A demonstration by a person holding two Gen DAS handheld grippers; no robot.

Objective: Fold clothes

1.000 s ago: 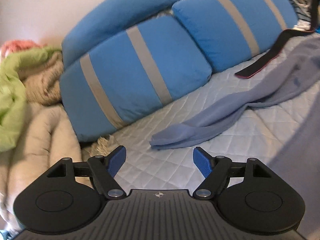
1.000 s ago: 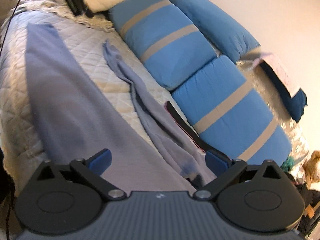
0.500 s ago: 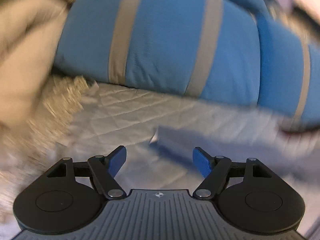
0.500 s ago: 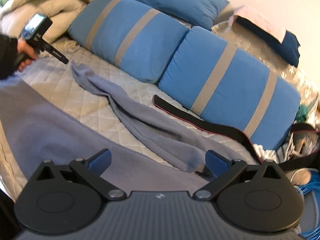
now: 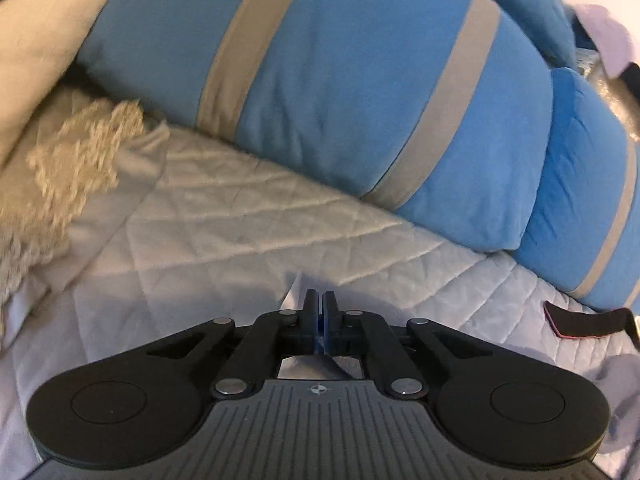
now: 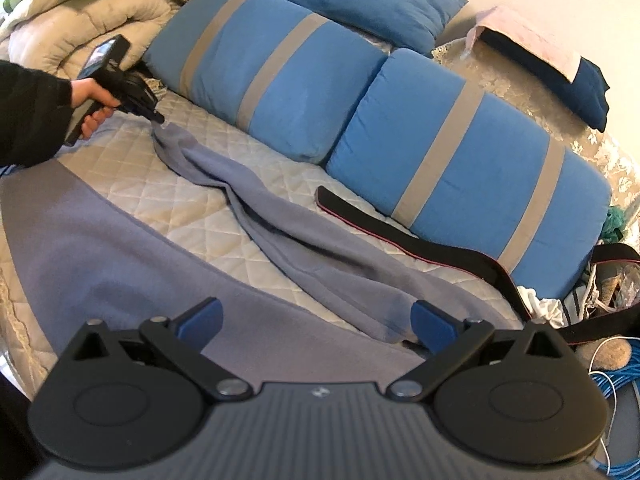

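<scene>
lying rumpled on quilt, grey-blue garment (image 6: 304, 248) (sleeve outstretched), left gripper (image 5: 320, 308) pinching its cuff, right gripper (image 6: 316, 320) wide

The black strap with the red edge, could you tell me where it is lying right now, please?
In the right wrist view the black strap lies on the quilted bedspread, between the striped blue cushions and the grey-blue garment.

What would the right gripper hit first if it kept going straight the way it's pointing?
Most likely the grey-blue garment spread on the quilted bed cover; the open right gripper points down at it. Beyond lies the black strap, then the striped blue cushions. Depth is hard to judge.
</scene>
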